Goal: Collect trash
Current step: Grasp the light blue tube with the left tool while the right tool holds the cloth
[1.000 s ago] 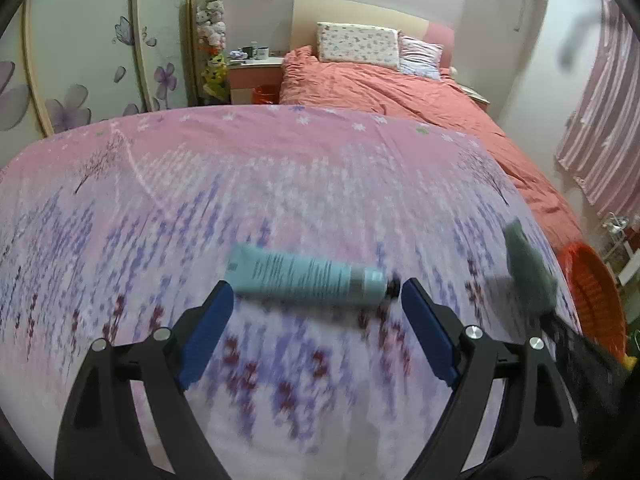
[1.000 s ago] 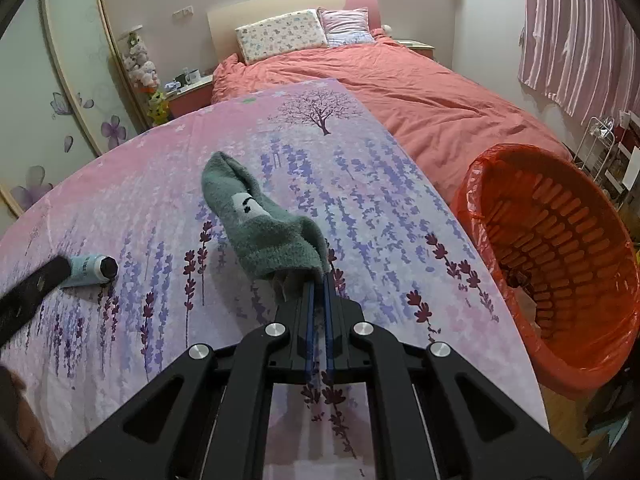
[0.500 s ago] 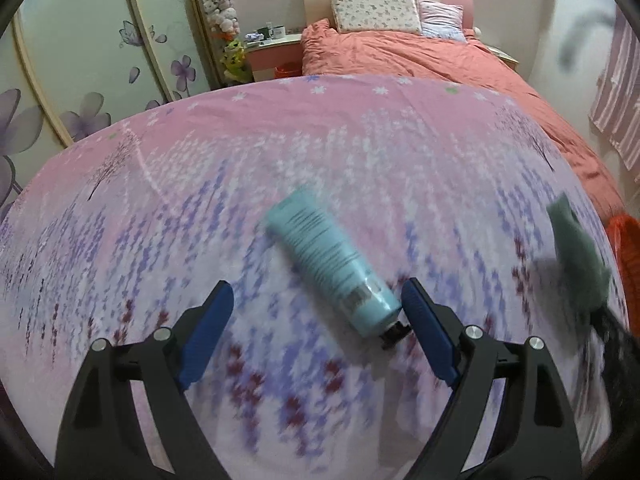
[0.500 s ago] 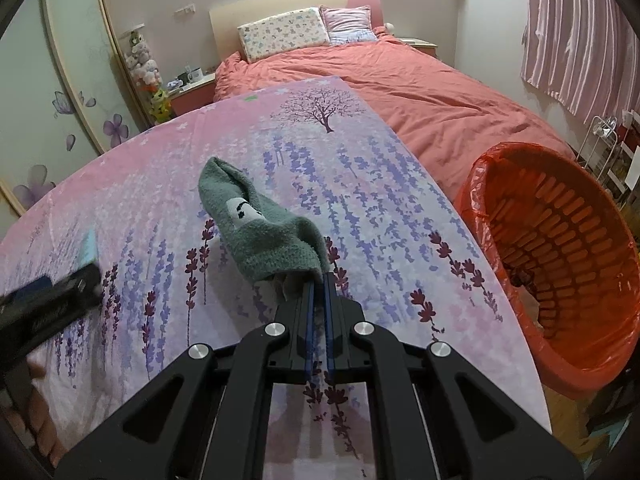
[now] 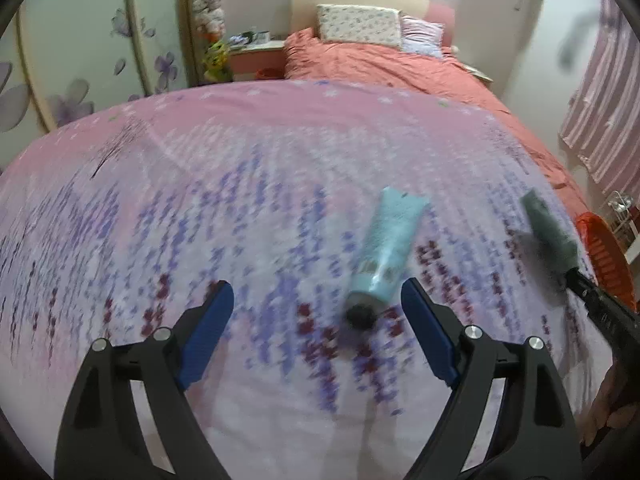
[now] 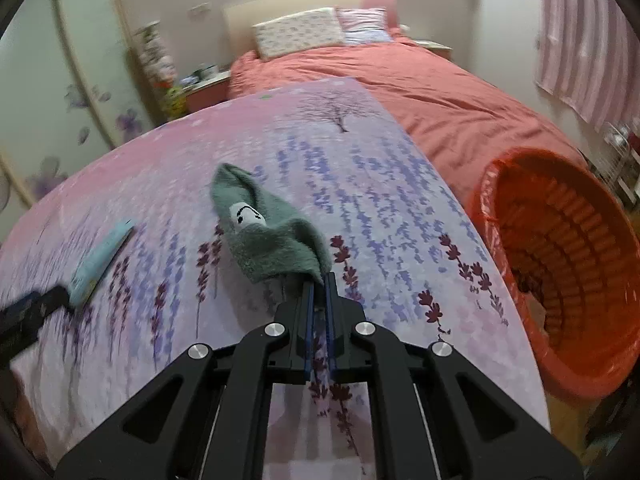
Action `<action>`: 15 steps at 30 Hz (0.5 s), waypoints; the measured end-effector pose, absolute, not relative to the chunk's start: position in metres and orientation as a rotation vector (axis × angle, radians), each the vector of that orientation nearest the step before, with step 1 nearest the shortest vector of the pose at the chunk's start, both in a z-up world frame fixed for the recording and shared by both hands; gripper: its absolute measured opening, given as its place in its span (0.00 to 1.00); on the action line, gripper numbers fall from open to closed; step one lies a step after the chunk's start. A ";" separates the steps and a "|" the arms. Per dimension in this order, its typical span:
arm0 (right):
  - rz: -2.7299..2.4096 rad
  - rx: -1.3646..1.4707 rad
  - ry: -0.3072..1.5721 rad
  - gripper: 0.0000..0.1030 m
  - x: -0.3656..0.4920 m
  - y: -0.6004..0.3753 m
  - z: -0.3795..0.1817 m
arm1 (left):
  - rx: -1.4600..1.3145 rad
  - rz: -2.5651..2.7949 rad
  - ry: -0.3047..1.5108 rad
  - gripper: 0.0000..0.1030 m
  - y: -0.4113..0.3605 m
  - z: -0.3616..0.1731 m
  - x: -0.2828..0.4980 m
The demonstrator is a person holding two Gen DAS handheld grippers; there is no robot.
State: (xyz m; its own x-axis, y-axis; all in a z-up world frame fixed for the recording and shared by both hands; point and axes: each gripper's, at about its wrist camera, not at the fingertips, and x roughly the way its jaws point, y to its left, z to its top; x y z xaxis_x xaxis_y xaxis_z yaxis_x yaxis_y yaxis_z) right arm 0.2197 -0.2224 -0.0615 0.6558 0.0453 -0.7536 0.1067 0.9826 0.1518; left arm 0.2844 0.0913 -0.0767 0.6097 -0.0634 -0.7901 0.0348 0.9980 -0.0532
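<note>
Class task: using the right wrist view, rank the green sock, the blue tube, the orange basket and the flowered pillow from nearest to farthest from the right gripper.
1. Green sock: pinched in the right gripper.
2. Orange basket: beside the cloth, right.
3. Blue tube: on the cloth, left. Close to call with the basket.
4. Flowered pillow: at the bed's head.

Bedroom, pink and coral throughout.

A bed (image 6: 420, 92) in coral covers is seen against the far wall, with two pillows (image 6: 300, 32) at a cream headboard (image 5: 360, 0). Flower-painted wardrobe doors (image 5: 80, 60) are noted left, striped curtains (image 6: 592, 40) right, a nightstand (image 5: 256, 56) between.
</note>
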 end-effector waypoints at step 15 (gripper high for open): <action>0.094 0.211 0.824 0.44 0.230 -0.215 -0.043 | 0.071 -0.122 0.903 0.63 0.051 -0.079 0.301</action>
State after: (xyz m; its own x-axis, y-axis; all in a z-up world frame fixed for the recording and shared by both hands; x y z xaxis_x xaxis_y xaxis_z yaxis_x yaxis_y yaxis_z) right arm 0.2299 -0.2154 -0.0427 0.6762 0.1652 -0.7180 -0.0015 0.9748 0.2229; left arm 0.3013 0.0507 -0.0794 0.6129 -0.0760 -0.7865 0.1355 0.9907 0.0098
